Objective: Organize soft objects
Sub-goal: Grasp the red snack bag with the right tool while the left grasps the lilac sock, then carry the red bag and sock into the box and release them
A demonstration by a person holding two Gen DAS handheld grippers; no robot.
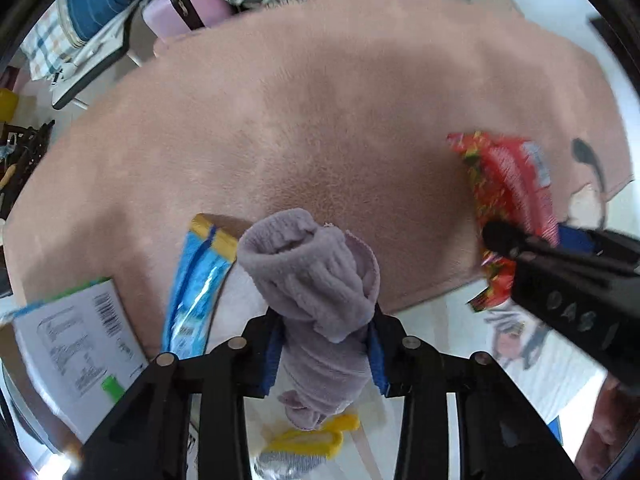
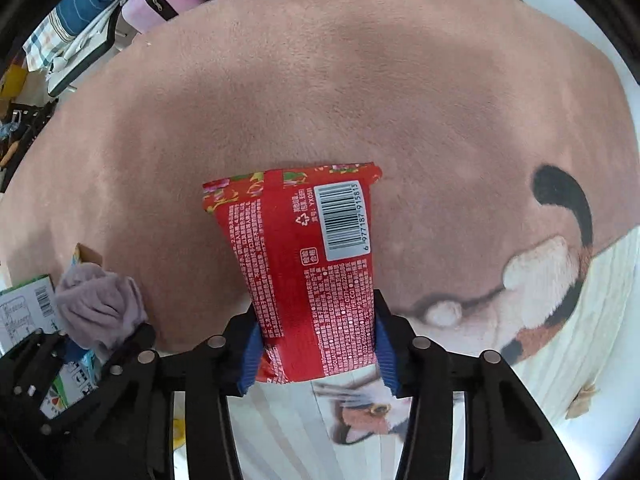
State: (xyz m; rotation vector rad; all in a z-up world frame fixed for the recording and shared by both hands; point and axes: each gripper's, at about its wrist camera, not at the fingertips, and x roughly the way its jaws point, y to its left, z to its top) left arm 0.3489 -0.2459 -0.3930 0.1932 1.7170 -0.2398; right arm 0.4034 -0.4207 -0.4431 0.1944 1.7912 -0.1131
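Note:
My left gripper (image 1: 326,354) is shut on a rolled lilac fleece cloth (image 1: 312,276) and holds it above the pink rug (image 1: 320,100). My right gripper (image 2: 318,360) is shut on a red snack pouch (image 2: 308,264) with a barcode, held upright over the rug's edge. In the left wrist view the pouch (image 1: 508,188) and the right gripper (image 1: 532,246) show at the right. In the right wrist view the cloth (image 2: 100,304) and the left gripper (image 2: 88,354) show at the lower left.
A blue and yellow packet (image 1: 196,284) and a white box with a barcode (image 1: 80,344) lie at the rug's near left edge. A yellow item (image 1: 312,436) lies below the left gripper. A cat-print mat (image 2: 560,320) lies right. Bags and clothes (image 1: 100,12) are piled at the far left.

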